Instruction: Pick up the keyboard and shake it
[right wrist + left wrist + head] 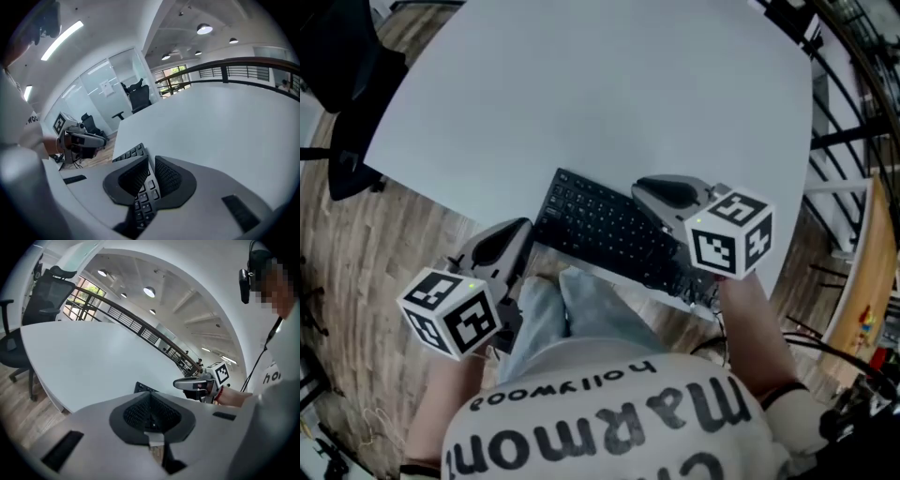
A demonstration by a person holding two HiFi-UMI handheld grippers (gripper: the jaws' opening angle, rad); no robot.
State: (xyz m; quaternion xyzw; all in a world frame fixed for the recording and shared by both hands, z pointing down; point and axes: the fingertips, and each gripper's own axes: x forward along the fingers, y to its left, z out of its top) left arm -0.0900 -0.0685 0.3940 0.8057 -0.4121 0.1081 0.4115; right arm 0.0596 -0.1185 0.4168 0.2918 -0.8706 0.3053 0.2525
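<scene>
Keyboard (605, 228) lies flat at the near edge of the white table (581, 94). Left gripper (521, 231), jaws pressed together and empty, sits just beside the keyboard's left end. Right gripper (641, 187), jaws all but closed and empty, hangs over the keyboard's right half.

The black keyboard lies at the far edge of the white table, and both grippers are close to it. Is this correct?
No. The head view shows the black keyboard at the near edge of the white table, by the person. The left gripper and right gripper are close to it.
</scene>
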